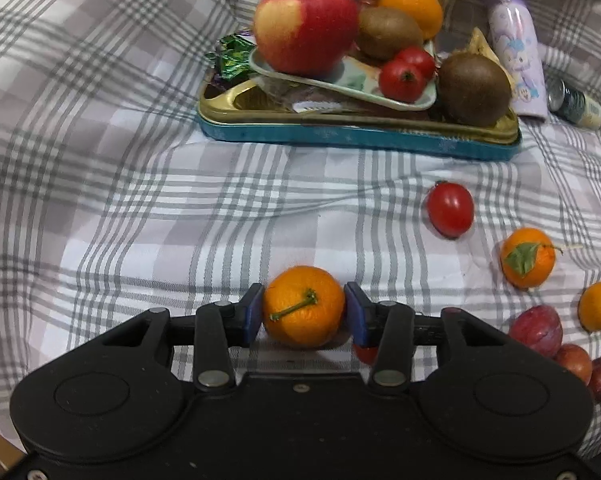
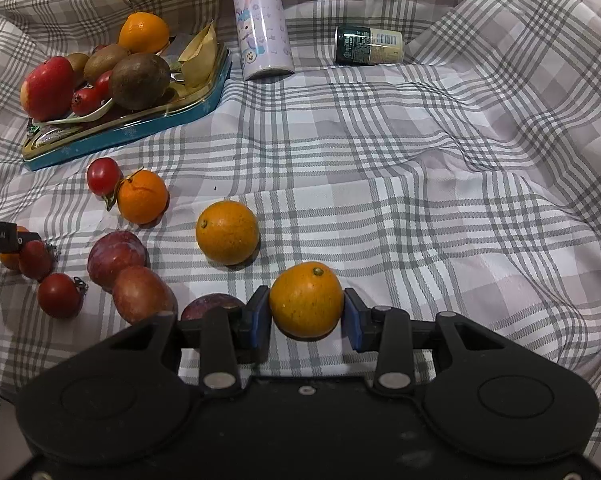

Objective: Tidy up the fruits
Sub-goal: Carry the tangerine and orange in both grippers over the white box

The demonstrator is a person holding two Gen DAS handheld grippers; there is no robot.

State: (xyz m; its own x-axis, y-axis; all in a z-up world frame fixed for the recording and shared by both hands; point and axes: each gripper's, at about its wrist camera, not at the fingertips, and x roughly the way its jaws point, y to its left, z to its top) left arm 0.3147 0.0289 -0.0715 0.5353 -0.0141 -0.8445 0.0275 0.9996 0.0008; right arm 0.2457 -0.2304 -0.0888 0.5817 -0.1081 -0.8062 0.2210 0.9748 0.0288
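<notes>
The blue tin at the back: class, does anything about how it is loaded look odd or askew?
Yes. A pale plate sits tilted across the blue tin, loaded with an apple, a kiwi and tomatoes, over wrappers. It looks unsteady.

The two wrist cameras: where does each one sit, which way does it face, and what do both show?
Left wrist: behind the left gripper, facing the fruit tray; its blue pads clamp a stemmed orange.
Right wrist: behind the right gripper, facing the plaid cloth; its pads clamp another orange.
Shared: tray, purple bottle, can.
</notes>
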